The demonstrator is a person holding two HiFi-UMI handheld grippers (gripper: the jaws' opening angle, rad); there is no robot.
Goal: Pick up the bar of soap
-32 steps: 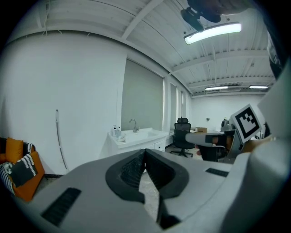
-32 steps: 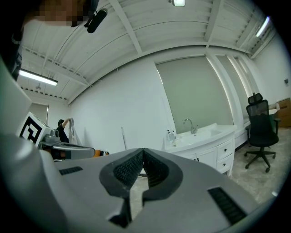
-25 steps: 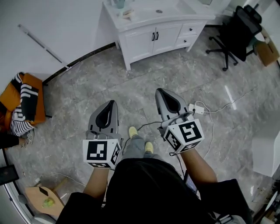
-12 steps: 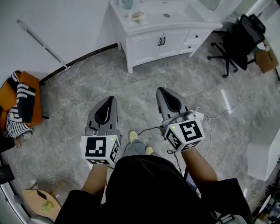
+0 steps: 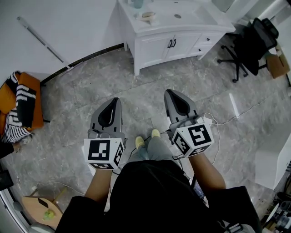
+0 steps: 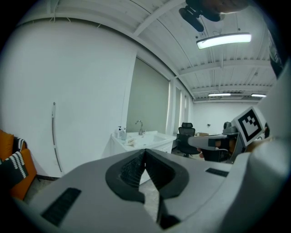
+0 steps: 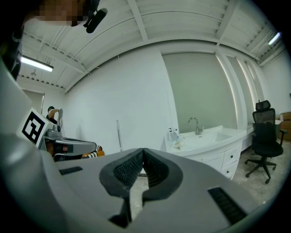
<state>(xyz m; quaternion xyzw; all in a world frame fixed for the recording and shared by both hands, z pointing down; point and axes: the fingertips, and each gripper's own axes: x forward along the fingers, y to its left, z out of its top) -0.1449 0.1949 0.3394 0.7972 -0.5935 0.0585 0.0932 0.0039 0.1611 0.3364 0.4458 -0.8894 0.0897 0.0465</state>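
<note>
While well apart from the white bench (image 5: 195,18), held level above the floor (image 5: 68,104). Closed, empty fingers (image 6: 129,169) on left gripper (image 5: 114,101) and right gripper (image 5: 169,93).

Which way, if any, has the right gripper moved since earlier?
Yes. The right gripper has come nearer the white sink cabinet; less floor shows between them.

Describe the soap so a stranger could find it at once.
Find the white sink cabinet against the wall. On its top, left of the basin in the head view, sits a shallow tan dish with the soap. It lies low and flat, unlike the upright bottles next to it.
</note>
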